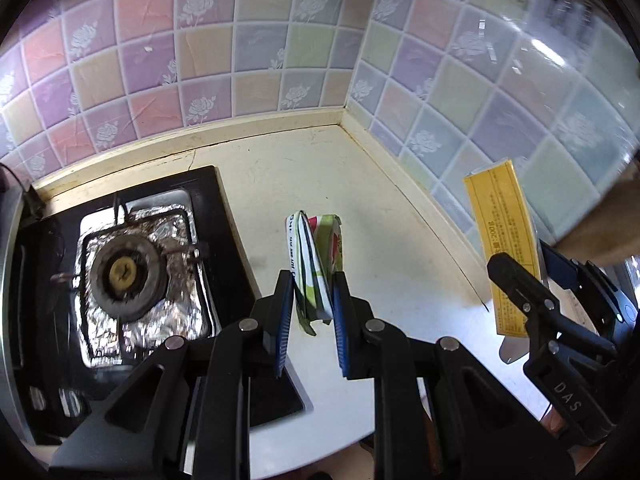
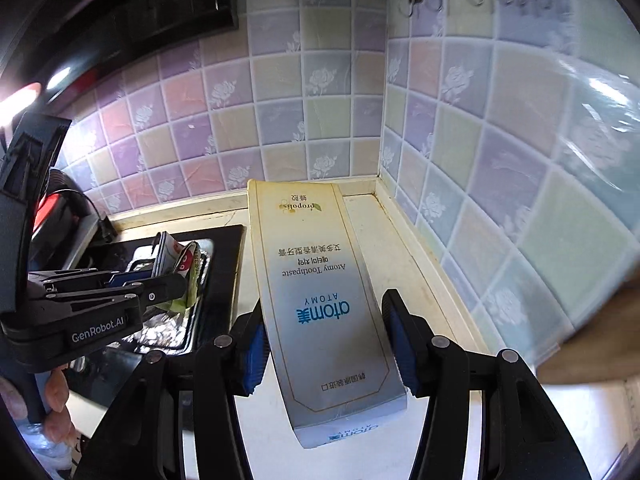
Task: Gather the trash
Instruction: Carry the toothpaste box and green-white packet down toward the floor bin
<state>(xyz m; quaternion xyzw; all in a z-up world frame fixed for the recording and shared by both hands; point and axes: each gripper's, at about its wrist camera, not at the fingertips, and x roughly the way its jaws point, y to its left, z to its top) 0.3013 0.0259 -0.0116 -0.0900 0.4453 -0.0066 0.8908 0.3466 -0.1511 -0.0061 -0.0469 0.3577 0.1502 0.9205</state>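
Note:
My left gripper [image 1: 313, 280] is shut on a crumpled green and white wrapper [image 1: 316, 264] and holds it above the cream countertop [image 1: 360, 200]. My right gripper [image 2: 324, 312] is shut on a long Atomy toothpaste box [image 2: 320, 292], held lengthwise between the blue pads. In the left wrist view the box [image 1: 500, 240] shows its yellow side at the right, in the right gripper [image 1: 516, 276]. In the right wrist view the left gripper [image 2: 176, 276] with the wrapper [image 2: 188, 272] is at the left, over the stove.
A black gas stove [image 1: 132, 272] with a foil-lined burner sits at the left of the counter. Pastel tiled walls [image 1: 240, 60] meet in a corner behind the counter. A dark range hood [image 2: 120, 8] hangs at the upper left in the right wrist view.

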